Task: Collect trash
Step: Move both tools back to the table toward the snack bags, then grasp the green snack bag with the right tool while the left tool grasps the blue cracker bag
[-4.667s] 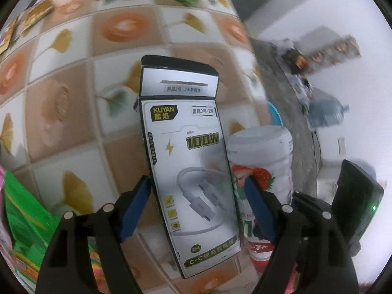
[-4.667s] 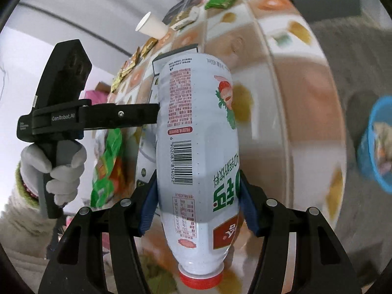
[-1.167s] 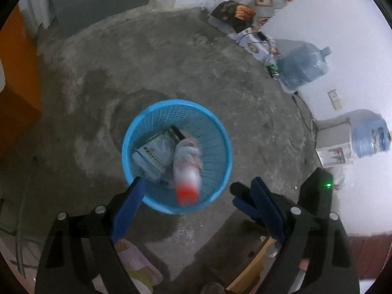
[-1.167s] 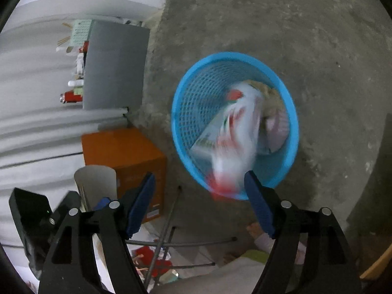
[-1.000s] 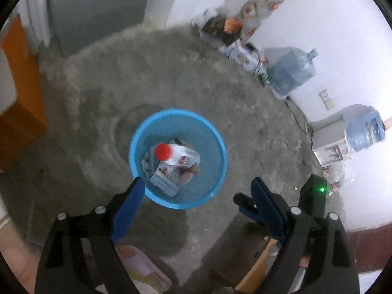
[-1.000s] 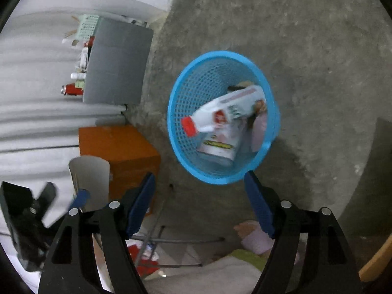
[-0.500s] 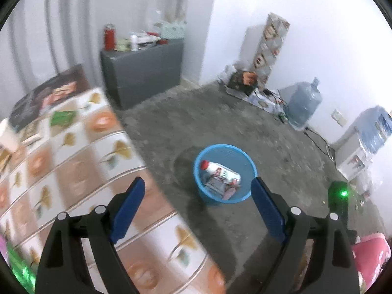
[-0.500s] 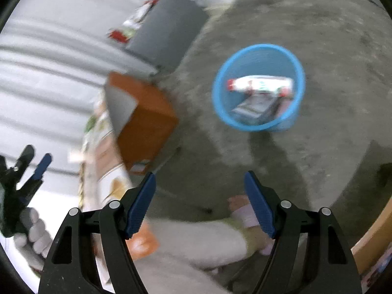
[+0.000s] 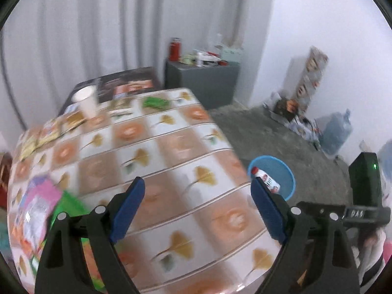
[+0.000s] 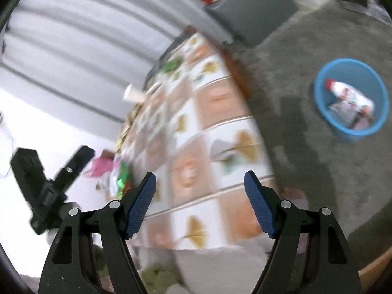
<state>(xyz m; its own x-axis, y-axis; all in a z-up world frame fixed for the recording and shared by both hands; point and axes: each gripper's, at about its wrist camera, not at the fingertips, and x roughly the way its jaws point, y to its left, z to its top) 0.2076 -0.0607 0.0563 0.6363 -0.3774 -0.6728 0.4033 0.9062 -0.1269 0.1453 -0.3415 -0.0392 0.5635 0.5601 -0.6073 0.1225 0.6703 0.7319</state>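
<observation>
My left gripper (image 9: pixel 196 205) is open and empty above the patterned table (image 9: pixel 156 161). My right gripper (image 10: pixel 199 201) is open and empty above the same table (image 10: pixel 196 147). The blue trash basket (image 9: pixel 286 171) stands on the floor right of the table and holds the white bottle with a red cap (image 9: pixel 265 178). It also shows in the right wrist view (image 10: pixel 382 103) with the bottle (image 10: pixel 348 95) and the box inside. On the table lie a pink and green wrapper pile (image 9: pixel 44 205), a green packet (image 9: pixel 155 103), a paper cup (image 9: pixel 85 100) and small packets (image 9: pixel 41 137).
A grey cabinet (image 9: pixel 203 78) with bottles stands behind the table. Water jugs (image 9: pixel 335 132) and clutter line the right wall. The floor is bare concrete (image 10: pixel 318 166). The other gripper's body shows in each view (image 9: pixel 362 183) (image 10: pixel 49 196).
Both grippers released the box and bottle into the basket, then swung up and back from over the basket to above the table. Both stay open.
</observation>
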